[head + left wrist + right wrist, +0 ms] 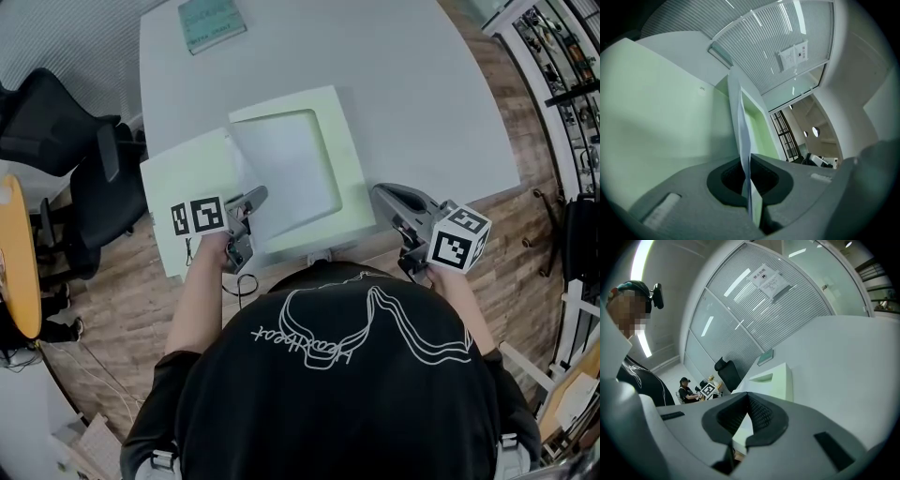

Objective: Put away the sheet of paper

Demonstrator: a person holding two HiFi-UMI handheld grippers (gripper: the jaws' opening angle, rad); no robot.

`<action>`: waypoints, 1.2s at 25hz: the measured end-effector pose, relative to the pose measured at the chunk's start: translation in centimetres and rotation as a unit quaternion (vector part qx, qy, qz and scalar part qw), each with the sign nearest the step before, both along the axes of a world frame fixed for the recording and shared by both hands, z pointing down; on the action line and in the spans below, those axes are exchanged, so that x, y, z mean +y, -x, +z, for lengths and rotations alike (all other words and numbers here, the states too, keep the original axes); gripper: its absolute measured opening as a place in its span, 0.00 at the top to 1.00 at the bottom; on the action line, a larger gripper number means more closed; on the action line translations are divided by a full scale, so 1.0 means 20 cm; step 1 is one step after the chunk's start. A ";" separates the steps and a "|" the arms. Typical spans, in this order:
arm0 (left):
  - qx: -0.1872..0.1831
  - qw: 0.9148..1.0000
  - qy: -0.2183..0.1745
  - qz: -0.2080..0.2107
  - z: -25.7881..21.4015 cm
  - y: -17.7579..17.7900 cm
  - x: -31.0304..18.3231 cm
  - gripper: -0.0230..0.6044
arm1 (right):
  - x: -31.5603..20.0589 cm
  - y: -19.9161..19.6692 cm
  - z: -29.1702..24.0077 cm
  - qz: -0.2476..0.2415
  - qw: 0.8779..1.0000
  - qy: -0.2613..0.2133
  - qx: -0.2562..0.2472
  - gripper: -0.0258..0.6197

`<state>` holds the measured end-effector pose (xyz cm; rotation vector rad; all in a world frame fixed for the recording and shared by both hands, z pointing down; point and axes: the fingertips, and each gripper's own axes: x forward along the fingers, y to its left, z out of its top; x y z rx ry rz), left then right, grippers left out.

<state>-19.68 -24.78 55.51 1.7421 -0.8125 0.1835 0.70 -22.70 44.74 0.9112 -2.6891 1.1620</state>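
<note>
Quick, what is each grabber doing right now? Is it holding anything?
Left gripper: closed, pinching the sheet of paper.
Right gripper: closed, with nothing between its jaws.

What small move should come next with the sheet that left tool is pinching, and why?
Probably lower the left gripper so the sheet of paper settles flat into the recess of the green tray, then release: its fingers are shut on the sheet's near edge, which looks lifted above the tray.
</note>
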 end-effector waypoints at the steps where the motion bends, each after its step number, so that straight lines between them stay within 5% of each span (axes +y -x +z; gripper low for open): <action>1: 0.002 1.000 0.001 0.001 0.00 -0.01 0.00 0.95 | 0.00 0.00 0.00 0.000 1.000 0.001 0.001 0.95; 30: 0.042 0.998 0.042 0.011 0.09 -0.22 -0.06 0.94 | 0.01 0.06 0.02 -0.017 1.000 0.015 -0.001 0.95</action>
